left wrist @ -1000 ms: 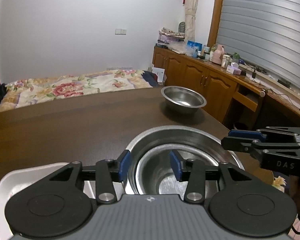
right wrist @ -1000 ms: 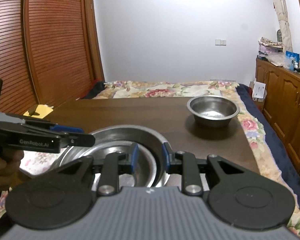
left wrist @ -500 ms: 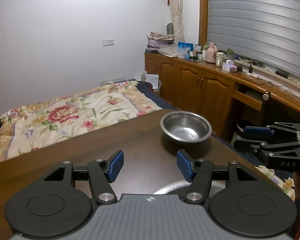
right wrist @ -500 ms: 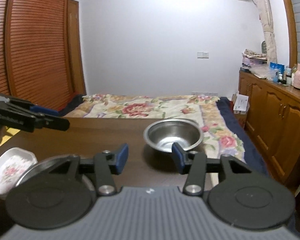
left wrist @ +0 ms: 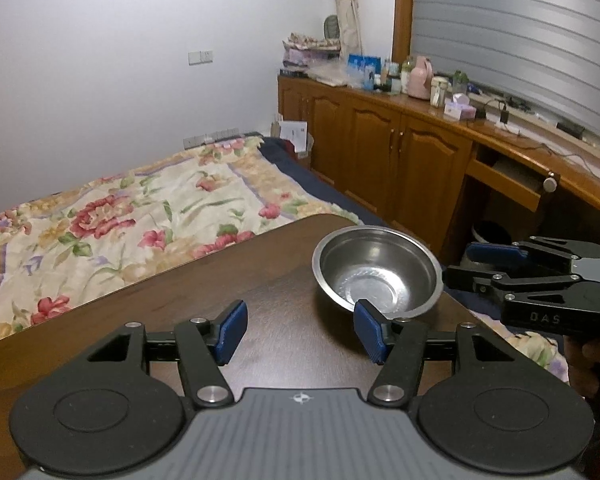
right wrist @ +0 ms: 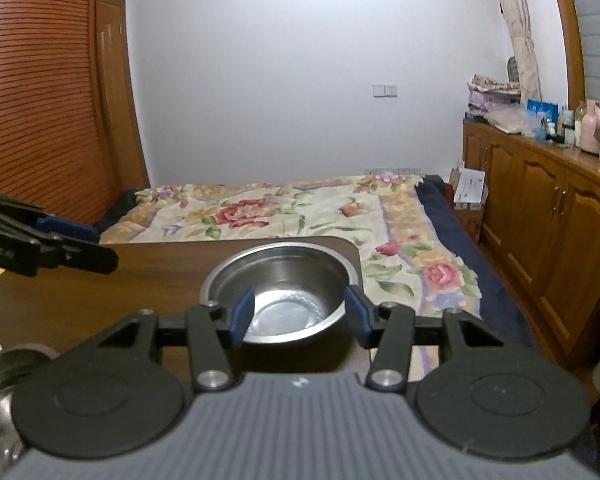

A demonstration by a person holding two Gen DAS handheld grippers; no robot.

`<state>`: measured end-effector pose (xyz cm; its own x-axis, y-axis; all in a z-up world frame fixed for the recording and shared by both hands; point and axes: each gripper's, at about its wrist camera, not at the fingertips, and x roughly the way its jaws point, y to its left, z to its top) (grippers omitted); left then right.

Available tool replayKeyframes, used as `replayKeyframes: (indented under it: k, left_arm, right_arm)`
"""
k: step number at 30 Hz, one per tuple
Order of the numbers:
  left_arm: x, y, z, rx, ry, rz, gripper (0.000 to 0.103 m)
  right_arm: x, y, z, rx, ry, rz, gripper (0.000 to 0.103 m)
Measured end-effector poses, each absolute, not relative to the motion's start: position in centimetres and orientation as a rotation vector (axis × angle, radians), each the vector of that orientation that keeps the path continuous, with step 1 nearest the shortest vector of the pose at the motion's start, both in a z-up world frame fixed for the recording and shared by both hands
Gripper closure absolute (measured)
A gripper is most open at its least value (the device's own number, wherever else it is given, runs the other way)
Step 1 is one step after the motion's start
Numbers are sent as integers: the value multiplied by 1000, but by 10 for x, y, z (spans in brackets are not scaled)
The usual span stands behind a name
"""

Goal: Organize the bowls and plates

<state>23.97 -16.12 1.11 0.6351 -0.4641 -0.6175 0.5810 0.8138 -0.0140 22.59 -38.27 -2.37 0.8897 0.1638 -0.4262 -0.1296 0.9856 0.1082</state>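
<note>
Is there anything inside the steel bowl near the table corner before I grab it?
The steel bowl looks empty: bare shiny metal bottom in both views. The right gripper fingers cover its near rim, so that strip goes unseen. It sits on the wooden table.

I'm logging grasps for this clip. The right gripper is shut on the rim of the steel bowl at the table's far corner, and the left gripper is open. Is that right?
Not quite. The right gripper is open, its blue pads spread wide in front of the steel bowl, gripping nothing, as the right wrist view shows. The rest holds: the bowl sits at the table's far corner, and the left gripper is open.
</note>
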Motion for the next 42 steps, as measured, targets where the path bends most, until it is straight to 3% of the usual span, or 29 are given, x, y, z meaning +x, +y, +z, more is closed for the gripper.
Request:
replayKeyframes:
  k: [25,42]
  left_arm:
    - [305,-205,-24,193,776,-670,41]
    - [317,-214,-35,167,826,-685,56]
  right_arm:
    - [254,-400,-44,215,523,160,52]
    - [256,-400,-49,243,537,173,52]
